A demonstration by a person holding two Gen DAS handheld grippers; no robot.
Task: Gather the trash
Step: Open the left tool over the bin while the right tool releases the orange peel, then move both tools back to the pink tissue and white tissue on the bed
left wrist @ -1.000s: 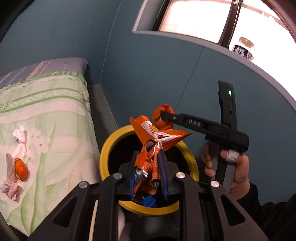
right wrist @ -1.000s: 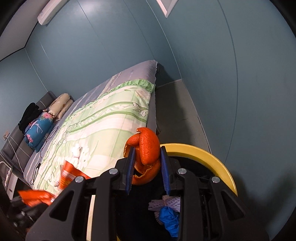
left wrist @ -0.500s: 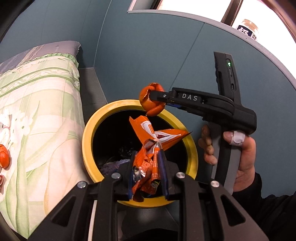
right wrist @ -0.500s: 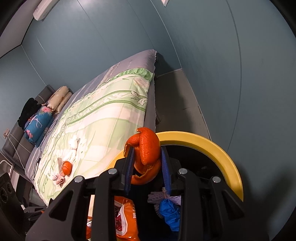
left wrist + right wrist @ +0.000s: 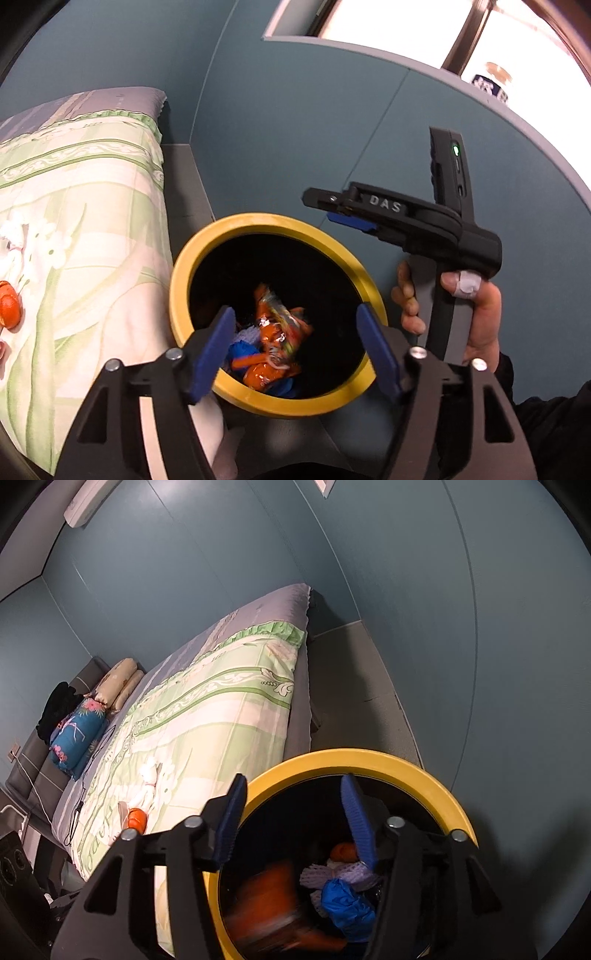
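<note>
A black bin with a yellow rim (image 5: 258,221) stands beside the bed; it also shows in the right wrist view (image 5: 424,771). My left gripper (image 5: 295,338) is open and empty above the bin's near side. An orange snack wrapper (image 5: 275,332) lies inside the bin among blue and purple scraps. My right gripper (image 5: 291,808) is open and empty over the bin; in the left wrist view its fingers (image 5: 332,199) reach over the far rim. An orange peel (image 5: 343,851) lies in the bin, and a blurred orange wrapper (image 5: 266,904) is falling in.
The bed with a green floral quilt (image 5: 207,716) lies left of the bin. An orange peel (image 5: 9,304) and white tissue scraps (image 5: 147,779) lie on the quilt. Pillows (image 5: 77,716) sit at the bed's head. A teal wall (image 5: 295,129) stands close behind the bin.
Both grippers opened. The snack wrapper dropped from my left gripper into the bin, and the orange peel dropped from my right gripper into the bin.
</note>
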